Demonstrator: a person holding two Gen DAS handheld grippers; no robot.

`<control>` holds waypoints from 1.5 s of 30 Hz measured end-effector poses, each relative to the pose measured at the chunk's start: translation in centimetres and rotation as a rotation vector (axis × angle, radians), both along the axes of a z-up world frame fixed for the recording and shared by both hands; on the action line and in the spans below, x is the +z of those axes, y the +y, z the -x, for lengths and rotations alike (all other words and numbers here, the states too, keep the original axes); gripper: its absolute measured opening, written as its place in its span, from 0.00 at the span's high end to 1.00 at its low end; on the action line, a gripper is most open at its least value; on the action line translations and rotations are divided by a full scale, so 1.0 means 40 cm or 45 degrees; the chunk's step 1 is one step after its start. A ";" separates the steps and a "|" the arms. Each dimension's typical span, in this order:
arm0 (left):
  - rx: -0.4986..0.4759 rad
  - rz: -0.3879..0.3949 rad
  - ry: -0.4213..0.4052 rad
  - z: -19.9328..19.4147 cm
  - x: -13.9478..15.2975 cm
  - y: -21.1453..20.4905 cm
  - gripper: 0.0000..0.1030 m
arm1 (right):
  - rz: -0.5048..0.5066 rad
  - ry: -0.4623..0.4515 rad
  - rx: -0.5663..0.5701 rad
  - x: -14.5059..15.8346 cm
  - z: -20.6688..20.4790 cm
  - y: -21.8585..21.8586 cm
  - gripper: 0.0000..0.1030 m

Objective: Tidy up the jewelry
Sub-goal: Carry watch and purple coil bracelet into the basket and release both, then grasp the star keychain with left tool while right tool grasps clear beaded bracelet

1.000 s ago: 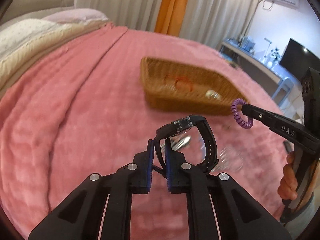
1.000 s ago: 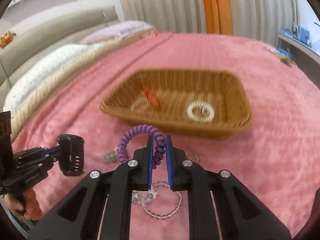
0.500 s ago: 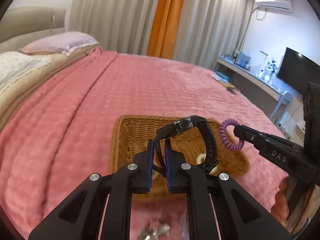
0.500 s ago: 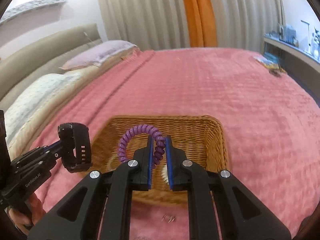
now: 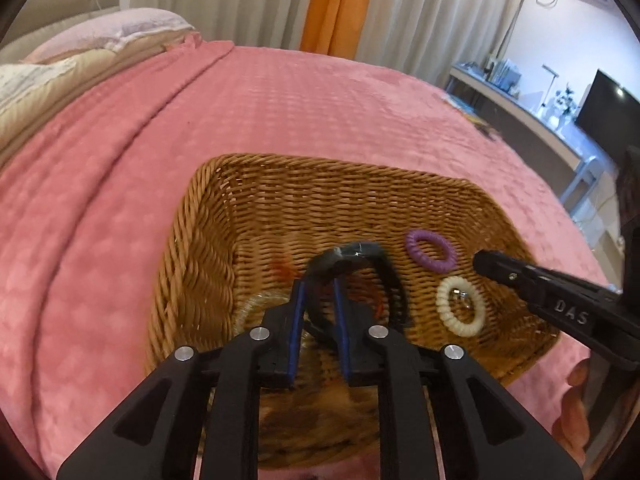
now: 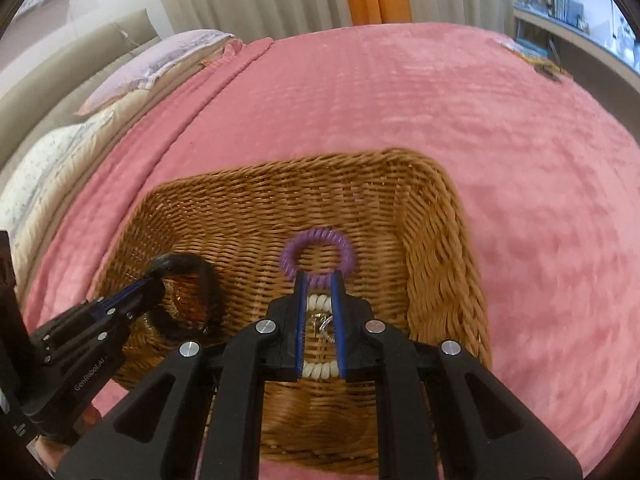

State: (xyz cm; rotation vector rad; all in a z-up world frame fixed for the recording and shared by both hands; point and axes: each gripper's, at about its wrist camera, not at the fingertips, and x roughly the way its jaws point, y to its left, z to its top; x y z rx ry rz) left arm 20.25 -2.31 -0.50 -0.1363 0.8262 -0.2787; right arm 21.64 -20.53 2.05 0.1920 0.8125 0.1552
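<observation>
A wicker basket (image 5: pixel 208 240) (image 6: pixel 436 240) sits on the pink bedspread. My left gripper (image 5: pixel 318 286) is over its left half, jaws parted, with the black watch (image 5: pixel 356 254) (image 6: pixel 200 276) loose between and just past the fingertips. My right gripper (image 6: pixel 319 278) is over the basket's right half, jaws parted. The purple spiral hair tie (image 6: pixel 318 256) (image 5: pixel 428 250) lies on the basket floor at its tips. A white spiral hair tie (image 5: pixel 460 306) (image 6: pixel 318 368) with a small metal piece inside lies near it. A clear bead bracelet (image 5: pixel 256 308) and something red (image 5: pixel 282 270) lie by the watch.
The pink bedspread (image 5: pixel 120 200) surrounds the basket on all sides. Pillows (image 5: pixel 112 32) lie at the far left. A desk with a monitor (image 5: pixel 600 120) stands beyond the bed on the right. Curtains hang behind.
Both grippers moved forward and down over the basket. Both jaws have parted. The purple hair tie dropped from the right gripper into the basket, and the watch sits loose in the left.
</observation>
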 end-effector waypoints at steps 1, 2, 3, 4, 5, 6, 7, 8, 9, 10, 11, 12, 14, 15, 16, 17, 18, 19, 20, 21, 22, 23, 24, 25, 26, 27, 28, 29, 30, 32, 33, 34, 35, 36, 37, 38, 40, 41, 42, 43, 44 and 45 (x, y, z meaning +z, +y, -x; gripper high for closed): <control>-0.006 0.014 -0.007 0.006 0.006 0.007 0.67 | -0.002 -0.008 0.003 0.004 0.010 -0.003 0.89; -0.005 0.021 -0.026 0.021 0.019 0.016 0.55 | 0.001 -0.017 0.007 0.010 0.021 -0.004 0.89; -0.006 0.019 -0.042 0.038 0.032 0.025 0.51 | 0.003 -0.028 0.015 0.017 0.039 -0.004 0.89; -0.014 0.022 -0.046 0.048 0.038 0.025 0.50 | 0.003 -0.036 0.023 0.024 0.051 -0.003 0.88; -0.033 0.045 -0.048 0.068 0.050 0.037 0.48 | 0.000 -0.048 0.034 0.031 0.068 -0.002 0.85; -0.042 0.063 -0.048 0.082 0.057 0.043 0.47 | 0.001 -0.068 0.045 0.041 0.096 0.001 0.80; -0.051 0.083 -0.053 0.100 0.067 0.051 0.46 | 0.004 -0.082 0.048 0.051 0.112 0.005 0.75; -0.059 0.099 -0.062 0.119 0.076 0.058 0.43 | 0.008 -0.106 0.056 0.063 0.140 0.008 0.65; -0.064 0.114 -0.078 0.145 0.089 0.067 0.41 | 0.010 -0.124 0.063 0.073 0.160 0.010 0.58; -0.069 0.128 -0.094 0.172 0.101 0.075 0.41 | 0.022 -0.156 0.075 0.087 0.194 0.016 0.57; -0.074 0.141 -0.111 0.198 0.114 0.081 0.40 | 0.035 -0.180 0.082 0.098 0.222 0.021 0.57; -0.079 0.154 -0.127 0.222 0.124 0.087 0.40 | 0.042 -0.204 0.089 0.109 0.252 0.025 0.57; -0.081 0.163 -0.157 0.257 0.142 0.102 0.39 | 0.040 -0.233 0.106 0.124 0.298 0.030 0.57; -0.080 0.165 -0.171 0.277 0.148 0.107 0.39 | 0.036 -0.240 0.112 0.126 0.316 0.029 0.57; -0.080 0.167 -0.180 0.287 0.153 0.112 0.39 | 0.035 -0.246 0.118 0.127 0.340 0.030 0.57; -0.081 0.169 -0.192 0.305 0.155 0.116 0.38 | 0.041 -0.251 0.119 0.125 0.358 0.032 0.57; -0.081 0.168 -0.204 0.326 0.156 0.124 0.38 | 0.057 -0.257 0.118 0.118 0.381 0.035 0.57; -0.078 0.163 -0.209 0.339 0.155 0.127 0.38 | 0.070 -0.260 0.115 0.114 0.393 0.036 0.57; -0.070 0.156 -0.209 0.356 0.147 0.131 0.38 | 0.087 -0.260 0.110 0.103 0.408 0.039 0.57; -0.065 0.156 -0.204 0.367 0.139 0.136 0.38 | 0.095 -0.252 0.107 0.086 0.422 0.041 0.57; -0.062 0.159 -0.194 0.376 0.126 0.140 0.38 | 0.091 -0.242 0.111 0.072 0.430 0.042 0.57; -0.064 0.162 -0.178 0.382 0.109 0.143 0.38 | 0.084 -0.224 0.119 0.053 0.435 0.042 0.57; -0.066 0.161 -0.165 0.384 0.095 0.147 0.38 | 0.079 -0.208 0.123 0.039 0.436 0.040 0.57; -0.065 0.157 -0.148 0.389 0.078 0.150 0.38 | 0.075 -0.181 0.124 0.016 0.437 0.039 0.57; -0.061 0.152 -0.123 0.388 0.056 0.151 0.38 | 0.074 -0.161 0.123 -0.001 0.437 0.040 0.57; -0.059 0.151 -0.109 0.387 0.043 0.155 0.38 | 0.072 -0.137 0.124 -0.023 0.435 0.040 0.57; -0.060 0.150 -0.089 0.383 0.025 0.157 0.38 | 0.072 -0.123 0.126 -0.036 0.436 0.041 0.57; -0.065 0.143 -0.064 0.377 0.006 0.158 0.38 | 0.073 -0.109 0.127 -0.051 0.436 0.041 0.58; -0.069 0.136 -0.047 0.373 -0.007 0.162 0.38 | 0.076 -0.093 0.132 -0.067 0.434 0.043 0.58; -0.087 0.119 -0.007 0.358 -0.039 0.161 0.38 | 0.092 -0.073 0.135 -0.091 0.434 0.053 0.62; -0.095 0.115 0.006 0.358 -0.052 0.159 0.38 | 0.102 -0.057 0.135 -0.105 0.428 0.057 0.65; -0.111 0.113 0.018 0.355 -0.063 0.157 0.39 | 0.103 -0.045 0.138 -0.115 0.424 0.061 0.66; -0.127 0.108 0.029 0.353 -0.070 0.154 0.40 | 0.103 -0.038 0.142 -0.124 0.420 0.063 0.69; -0.149 0.089 0.041 0.349 -0.080 0.147 0.40 | 0.109 -0.026 0.145 -0.136 0.416 0.066 0.71; -0.171 0.056 0.045 0.348 -0.087 0.136 0.40 | 0.113 -0.020 0.144 -0.142 0.414 0.064 0.72; -0.190 0.015 0.038 0.349 -0.090 0.125 0.43 | 0.111 -0.012 0.145 -0.150 0.411 0.062 0.72; -0.219 -0.030 0.028 0.349 -0.093 0.110 0.46 | 0.086 -0.004 0.147 -0.160 0.407 0.057 0.72; -0.230 -0.052 0.018 0.346 -0.093 0.103 0.46 | 0.076 -0.005 0.149 -0.161 0.406 0.054 0.72; -0.235 -0.066 0.011 0.343 -0.093 0.099 0.46 | 0.069 -0.005 0.151 -0.161 0.405 0.052 0.72; -0.244 -0.082 0.006 0.339 -0.093 0.093 0.46 | 0.069 -0.006 0.153 -0.162 0.403 0.053 0.72; -0.259 -0.094 0.003 0.336 -0.092 0.086 0.46 | 0.073 -0.008 0.155 -0.164 0.404 0.053 0.72; -0.283 -0.107 0.006 0.331 -0.093 0.077 0.46 | 0.080 -0.014 0.158 -0.164 0.405 0.054 0.72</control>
